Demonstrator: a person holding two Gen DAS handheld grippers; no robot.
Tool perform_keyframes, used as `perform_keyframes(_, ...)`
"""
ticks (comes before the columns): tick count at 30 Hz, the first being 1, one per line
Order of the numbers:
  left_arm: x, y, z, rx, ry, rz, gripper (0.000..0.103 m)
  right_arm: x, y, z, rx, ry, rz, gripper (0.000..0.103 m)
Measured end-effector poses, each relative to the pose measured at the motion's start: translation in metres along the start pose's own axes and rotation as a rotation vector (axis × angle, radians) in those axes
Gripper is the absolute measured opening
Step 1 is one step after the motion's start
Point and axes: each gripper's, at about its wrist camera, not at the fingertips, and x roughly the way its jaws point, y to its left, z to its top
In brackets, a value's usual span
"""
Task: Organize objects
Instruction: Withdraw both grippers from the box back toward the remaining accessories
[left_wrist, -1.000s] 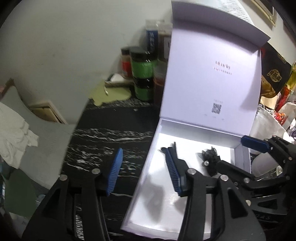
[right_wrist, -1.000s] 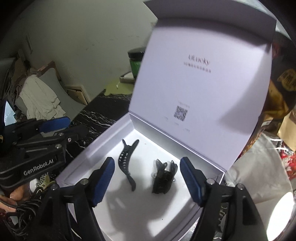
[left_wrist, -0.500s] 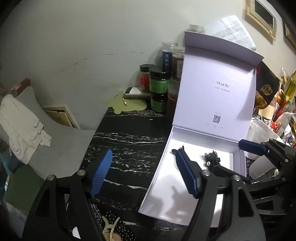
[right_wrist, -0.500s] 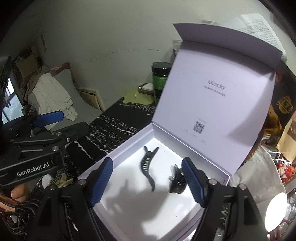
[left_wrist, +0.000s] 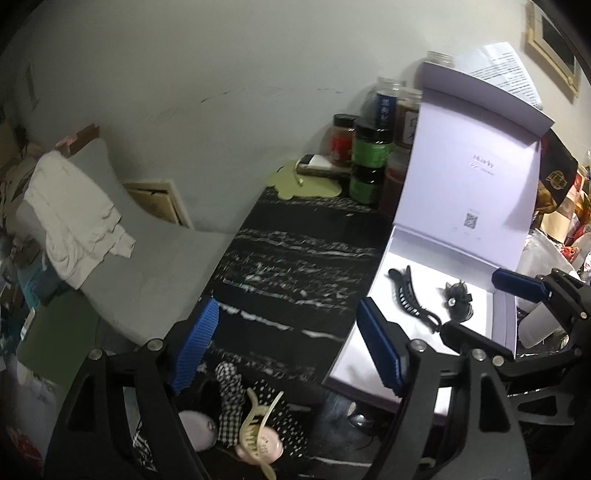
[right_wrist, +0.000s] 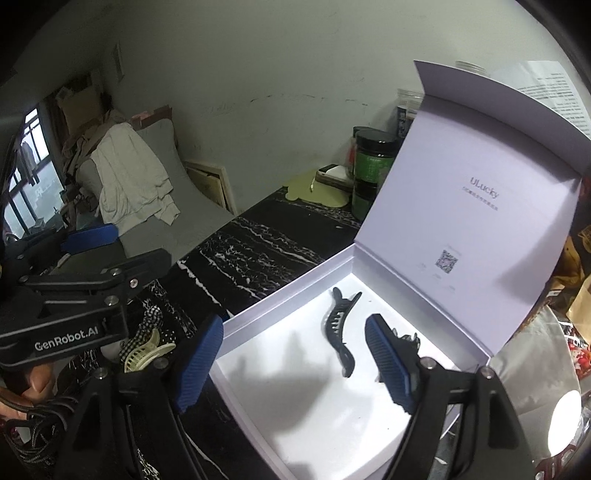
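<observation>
An open white gift box (left_wrist: 506, 325) (right_wrist: 258, 321) stands on the black marble table, its lid upright. Inside lie a long black hair clip (left_wrist: 410, 295) (right_wrist: 338, 332) and a small black claw clip (left_wrist: 458, 299) (right_wrist: 408, 338). A beige claw clip (left_wrist: 255, 417) (right_wrist: 142, 350), a checked scrunchie (left_wrist: 229, 391) and a polka-dot piece lie on the table's near edge, left of the box. My left gripper (left_wrist: 286, 347) is open and empty above these. My right gripper (right_wrist: 295, 365) is open and empty above the box's near part.
Jars with green and red labels (left_wrist: 369, 162) (right_wrist: 373, 162) stand at the back beside the box lid, with a phone on a green mat (left_wrist: 306, 181). A grey couch with white cloth (left_wrist: 74, 206) lies left of the table. Bags and packets (left_wrist: 554, 192) crowd the right side.
Both grippers have pulled back and up from the box. The left one has shifted left, so the loose hair accessories at the table's near edge have come into view. Both stay open.
</observation>
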Motion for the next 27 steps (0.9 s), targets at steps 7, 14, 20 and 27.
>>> perform_keyframes(7, -0.006, 0.017, -0.014, -0.019, -0.01, 0.052, 0.077, 0.0, 0.021, -0.002, -0.041, -0.003, 0.02, 0.083)
perform_keyframes(14, -0.017, 0.038, -0.028, -0.037, -0.016, 0.042, 0.077, 0.002, 0.043, -0.004, -0.063, 0.004, 0.073, 0.083)
perform_keyframes(20, -0.024, 0.053, -0.044, -0.058, -0.009, 0.063, 0.077, 0.005, 0.067, -0.01, -0.098, 0.017, 0.106, 0.083)
perform_keyframes(27, -0.028, 0.071, -0.066, -0.095, 0.019, 0.082, 0.077, 0.013, 0.092, -0.019, -0.155, 0.048, 0.143, 0.083)
